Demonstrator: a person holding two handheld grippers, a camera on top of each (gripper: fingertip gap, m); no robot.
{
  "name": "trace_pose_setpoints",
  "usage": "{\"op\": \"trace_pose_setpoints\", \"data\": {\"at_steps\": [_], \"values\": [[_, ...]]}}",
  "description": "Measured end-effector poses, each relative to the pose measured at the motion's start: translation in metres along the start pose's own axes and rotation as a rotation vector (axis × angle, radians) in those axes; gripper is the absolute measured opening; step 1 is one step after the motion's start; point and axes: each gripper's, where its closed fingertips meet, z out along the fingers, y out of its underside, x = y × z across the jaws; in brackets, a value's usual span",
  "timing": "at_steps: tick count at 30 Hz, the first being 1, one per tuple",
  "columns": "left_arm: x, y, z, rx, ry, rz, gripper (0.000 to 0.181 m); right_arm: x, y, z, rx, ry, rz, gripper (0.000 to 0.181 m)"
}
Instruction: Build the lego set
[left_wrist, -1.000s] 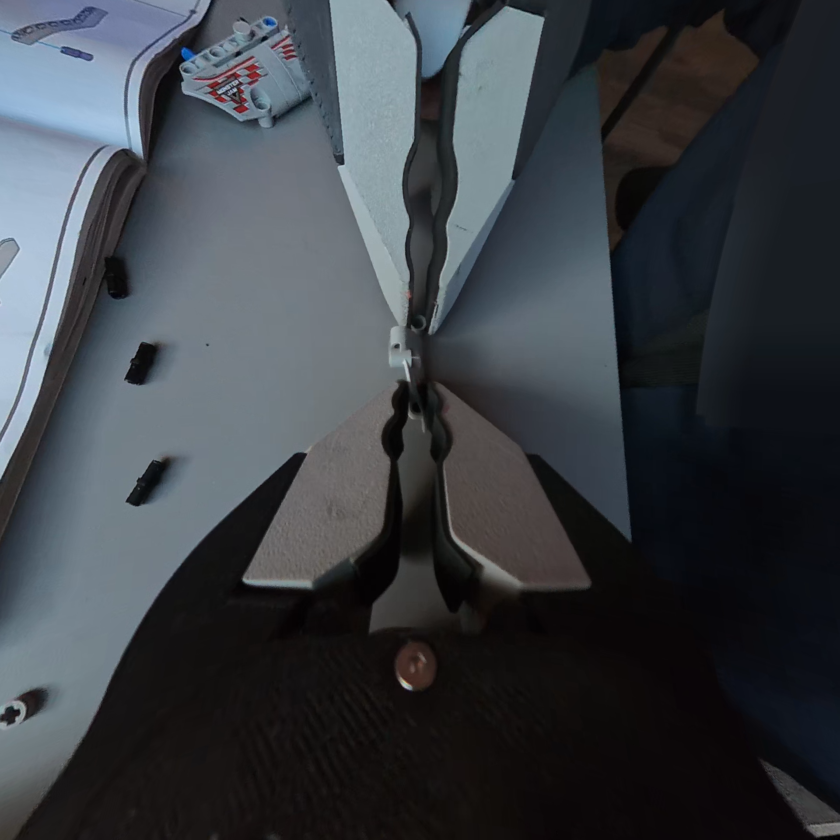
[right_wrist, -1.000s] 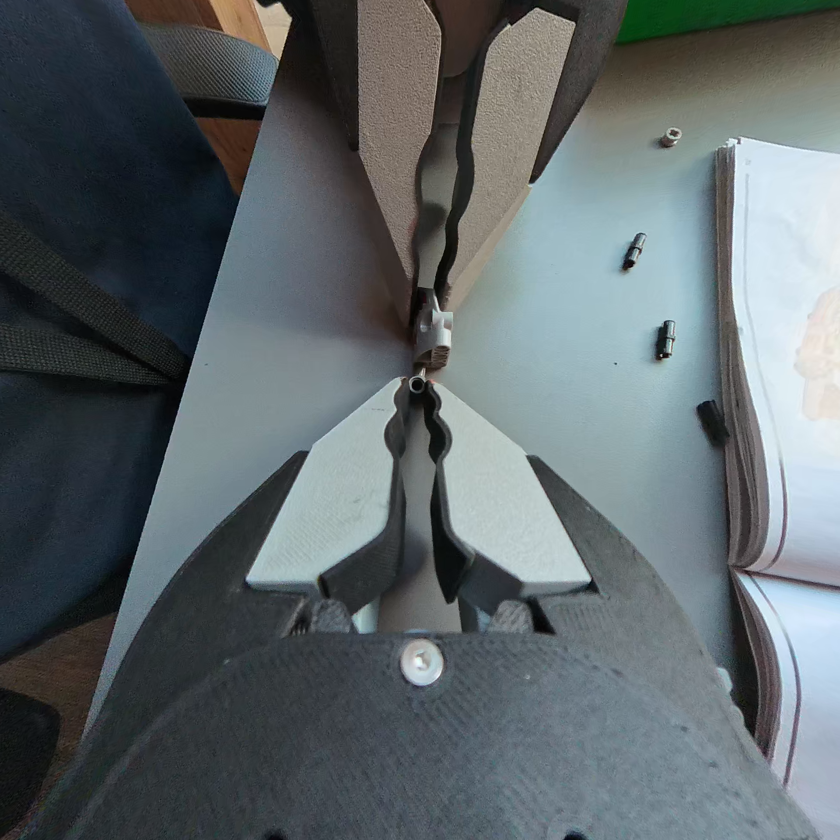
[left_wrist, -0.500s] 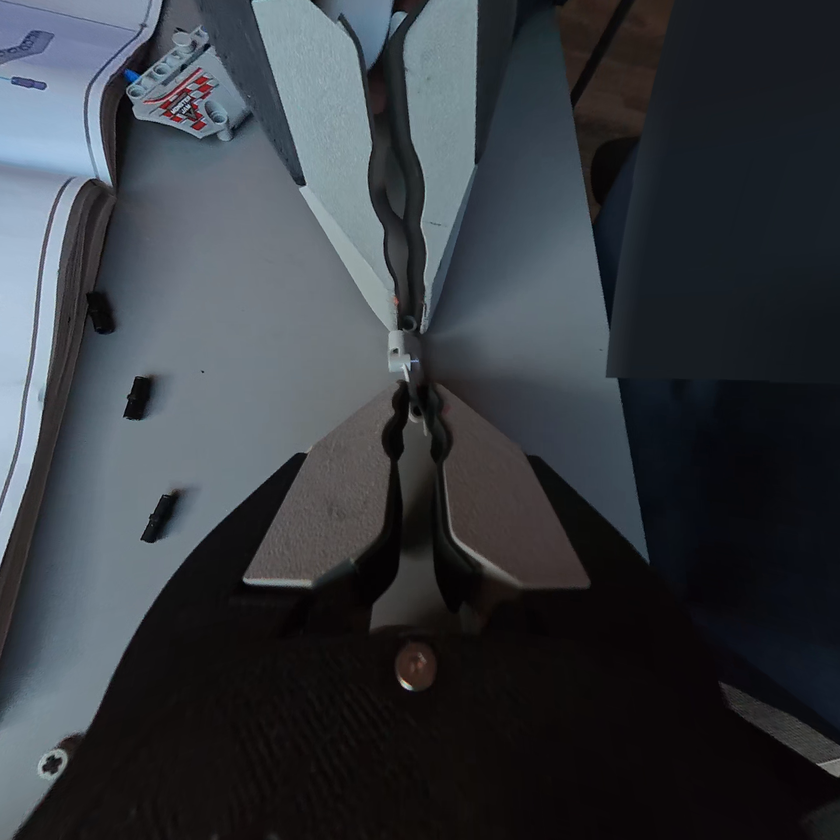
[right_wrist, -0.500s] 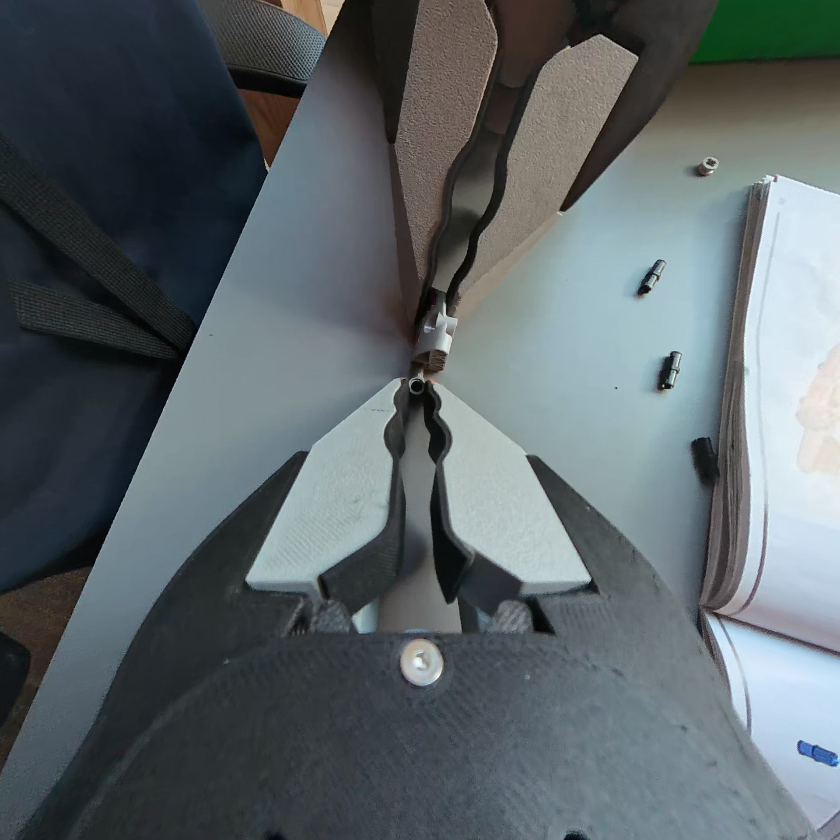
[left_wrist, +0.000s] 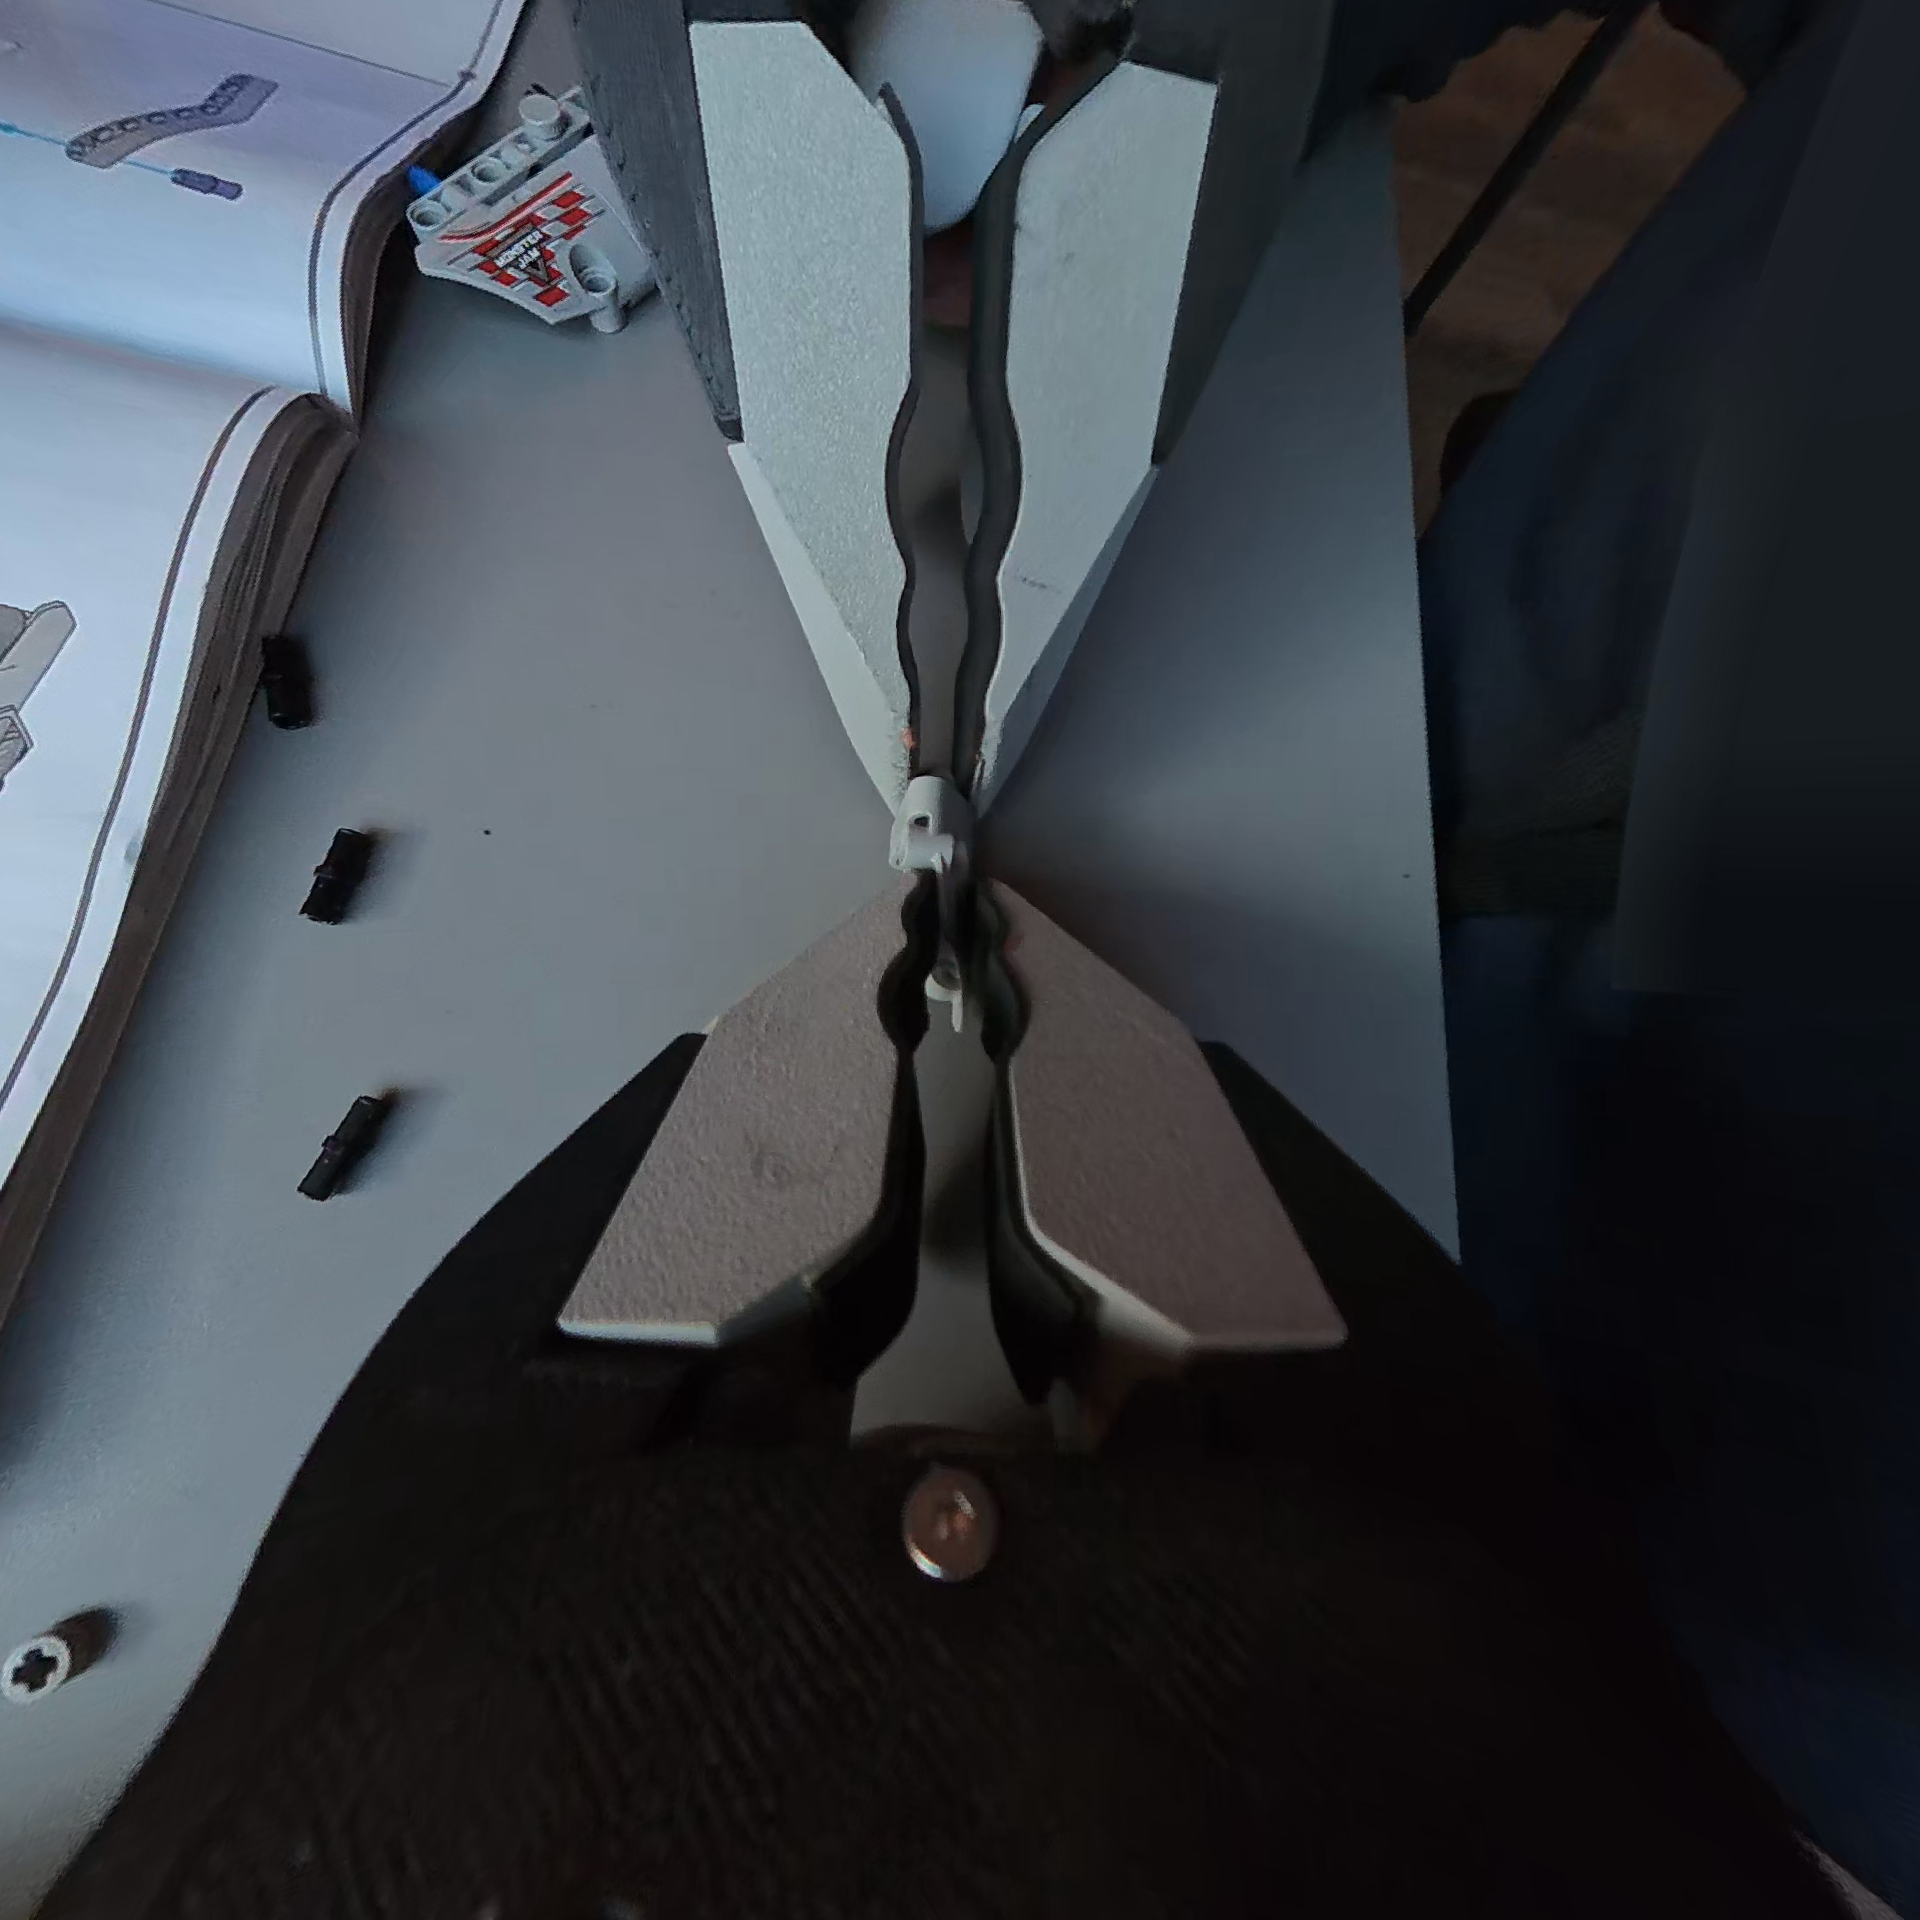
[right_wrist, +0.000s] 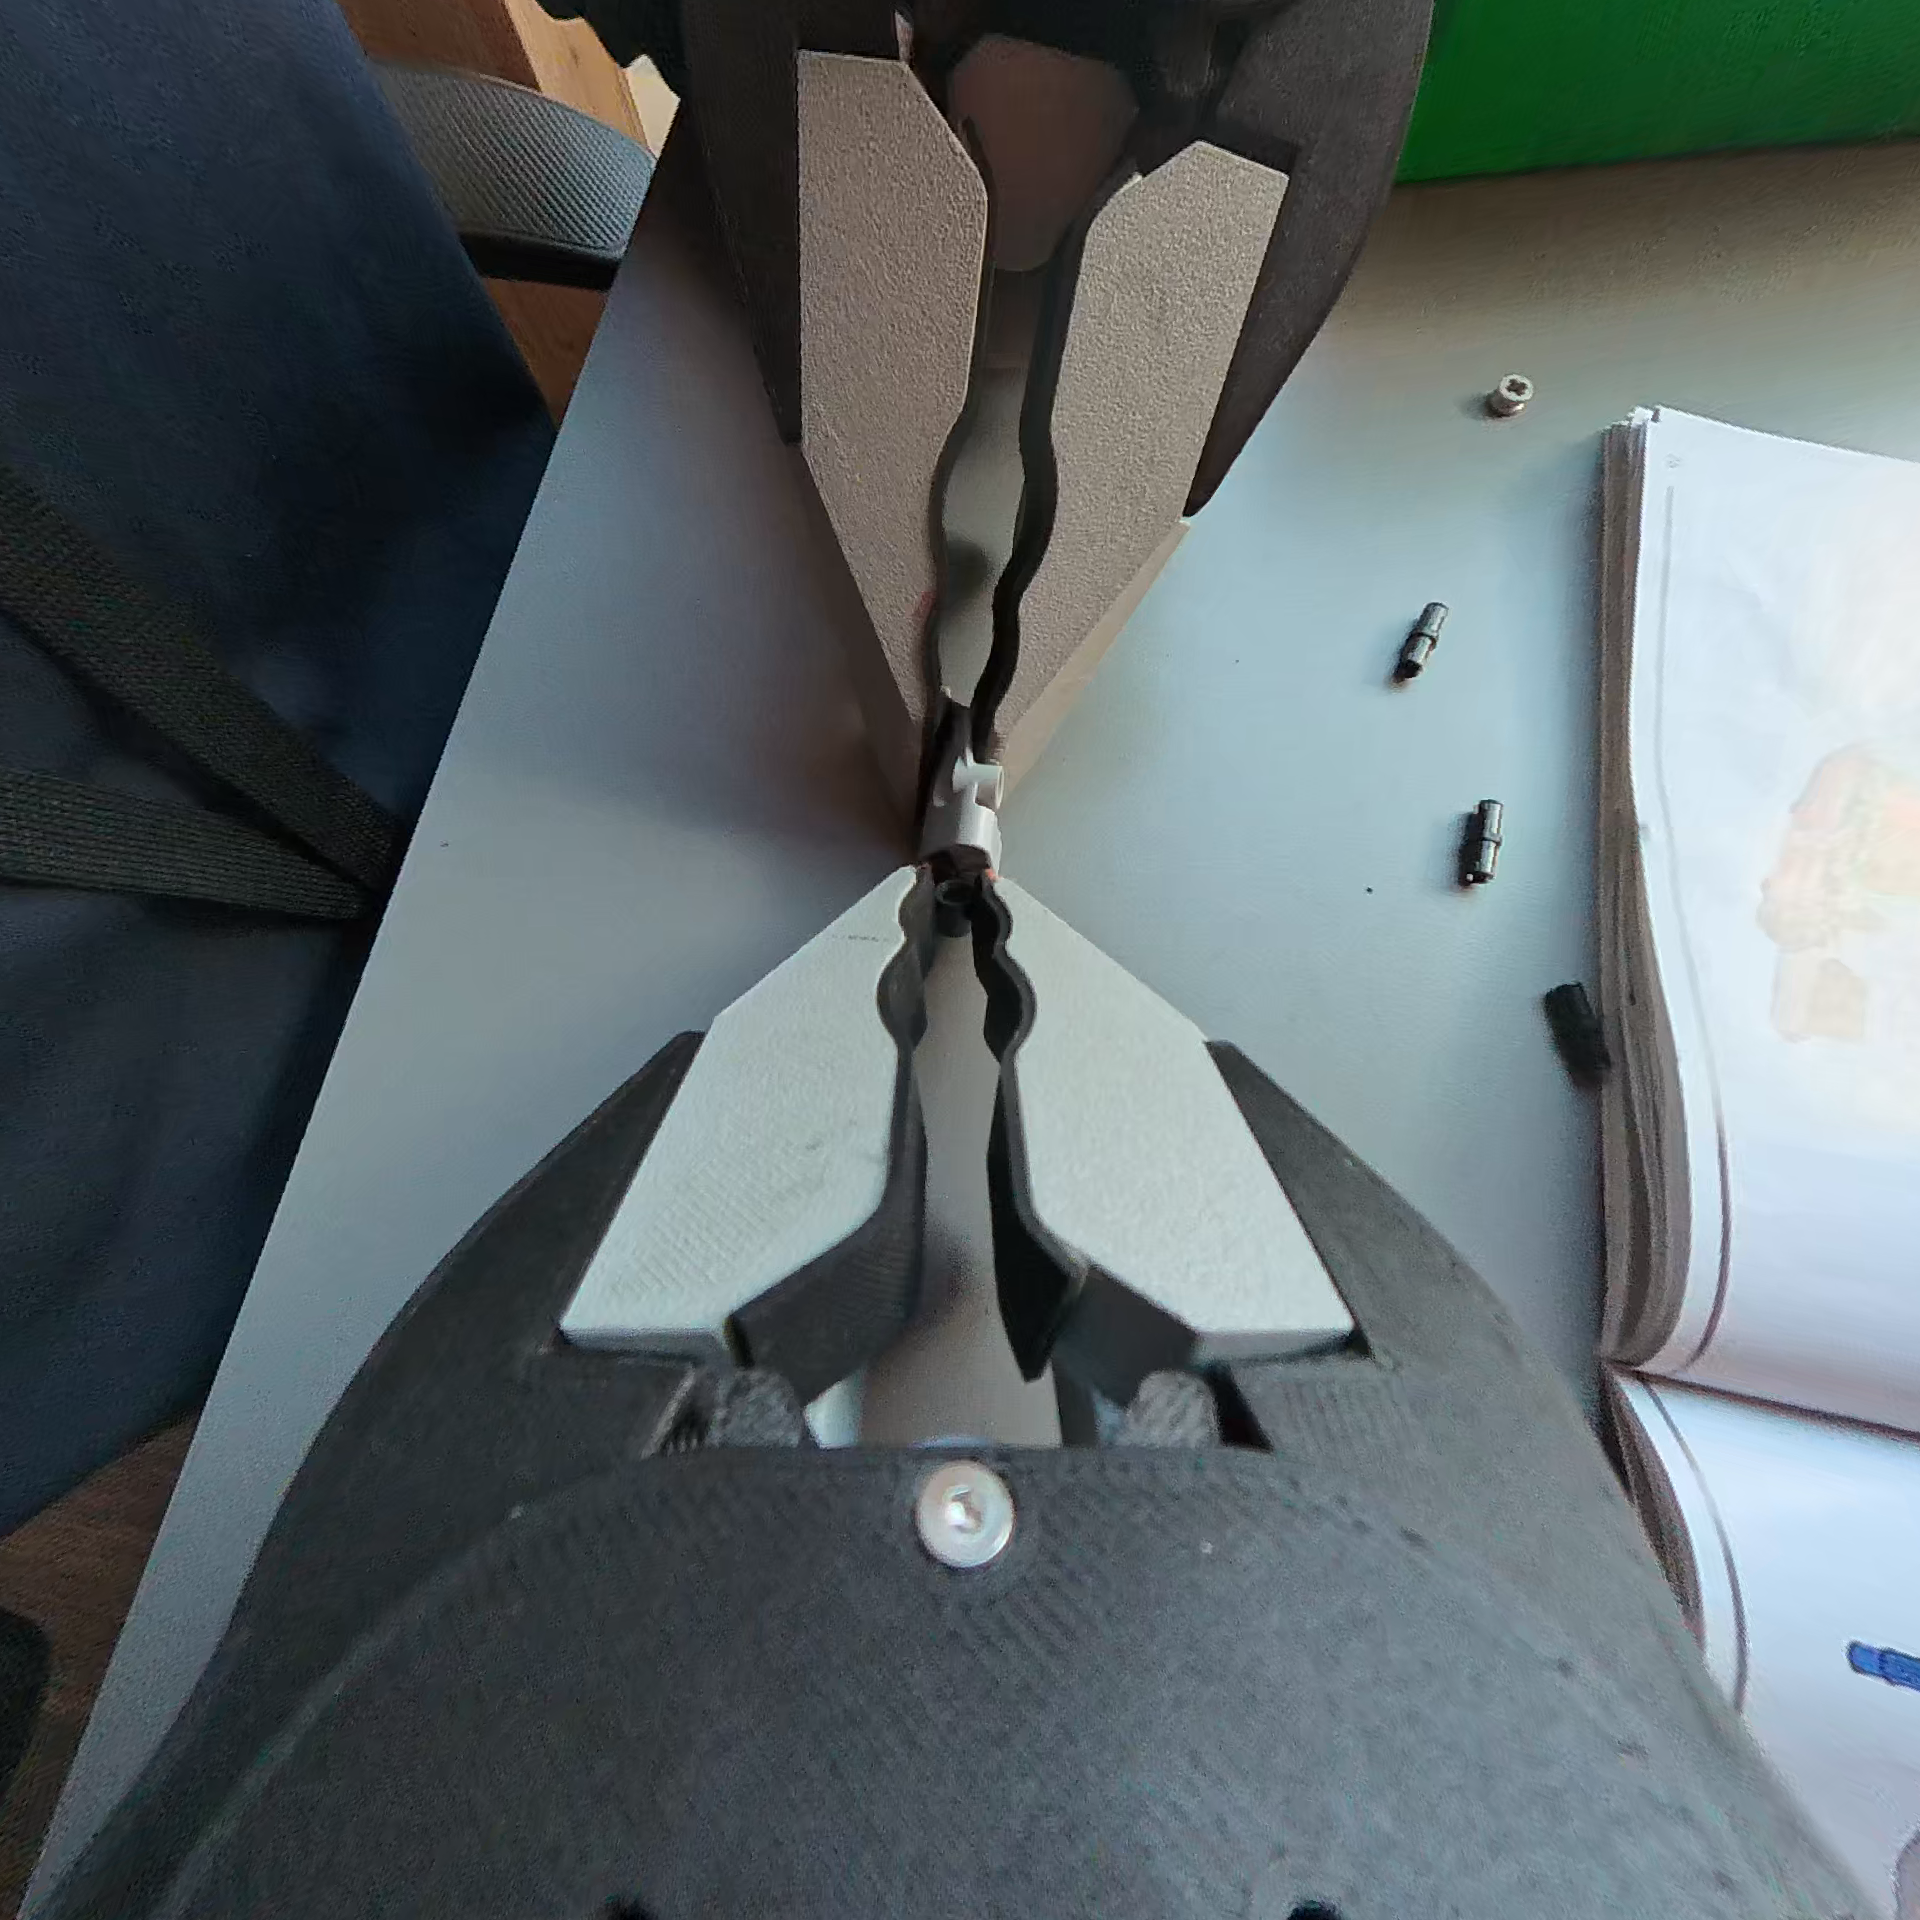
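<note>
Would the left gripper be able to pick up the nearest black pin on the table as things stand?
Probably not yet: the left gripper is shut on a light grey connector. The black pin itself lies uncovered on the table, to the gripper's left.

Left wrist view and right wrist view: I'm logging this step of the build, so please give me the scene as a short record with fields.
surface: grey table
left gripper: shut on light grey connector
right gripper: shut on small dark pin
grippers: tip to tip, pin at the connector's end
loose parts: three black pins, grey panel with red checks, metal screw
beside them: open instruction booklet
</note>
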Motion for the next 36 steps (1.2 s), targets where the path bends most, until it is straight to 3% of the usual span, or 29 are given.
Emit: {"op": "trace_pose_setpoints", "data": {"at_steps": [15, 20, 36], "values": [[-0.004, 0.001, 0.000, 0.014, -0.019, -0.053, 0.003, -0.001, 0.006, -0.002, -0.012, 0.061, -0.020, 0.004], [-0.003, 0.000, 0.000, 0.029, -0.044, -0.120, 0.003, 0.011, 0.009, -0.005, -0.011, 0.145, 0.102, 0.004], [-0.004, 0.001, -0.001, 0.037, -0.113, -0.151, 0.003, 0.002, 0.005, -0.001, 0.004, 0.108, 0.218, 0.004]]}}
